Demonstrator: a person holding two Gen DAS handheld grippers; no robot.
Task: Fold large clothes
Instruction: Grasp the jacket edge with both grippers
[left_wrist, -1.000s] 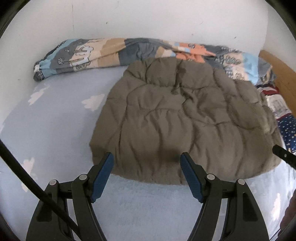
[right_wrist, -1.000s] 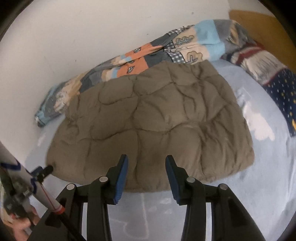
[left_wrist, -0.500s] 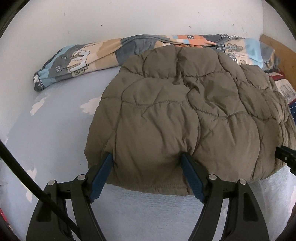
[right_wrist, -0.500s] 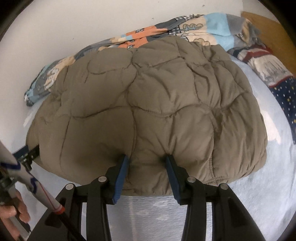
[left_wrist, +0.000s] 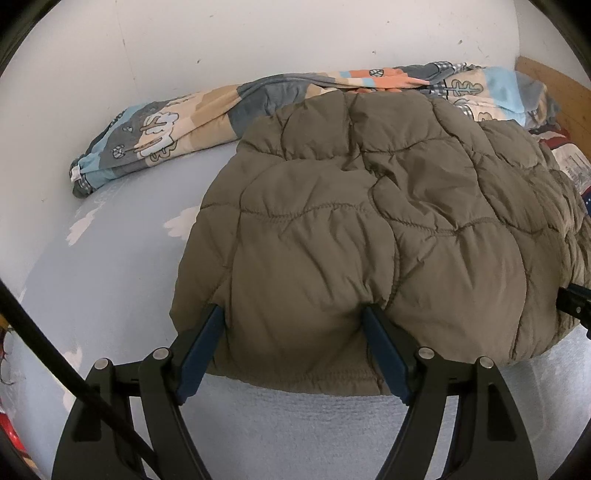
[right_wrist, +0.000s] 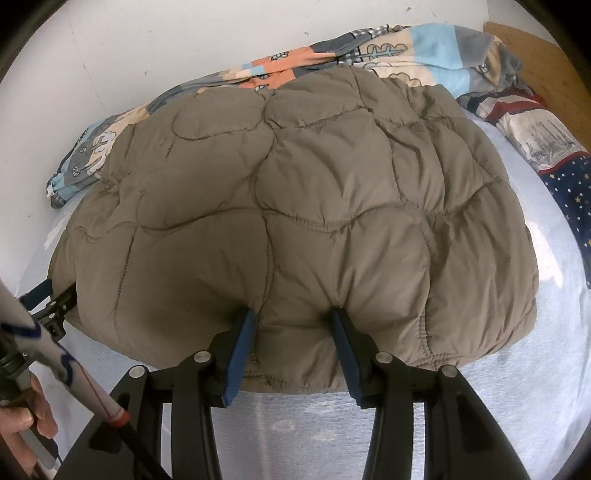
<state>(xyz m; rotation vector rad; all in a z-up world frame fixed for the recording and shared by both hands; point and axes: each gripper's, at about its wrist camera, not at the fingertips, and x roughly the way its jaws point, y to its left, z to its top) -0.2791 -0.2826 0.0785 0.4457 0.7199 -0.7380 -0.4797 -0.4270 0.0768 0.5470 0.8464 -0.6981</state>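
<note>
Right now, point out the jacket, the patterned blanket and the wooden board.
jacket (right_wrist: 314, 184), right wrist view, quilted back.
patterned blanket (left_wrist: 166, 125), left wrist view, tree print.
wooden board (right_wrist: 532, 51), right wrist view, bare face.

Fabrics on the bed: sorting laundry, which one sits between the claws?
The olive quilted jacket; the patterned blanket lies behind it by the wall.
</note>
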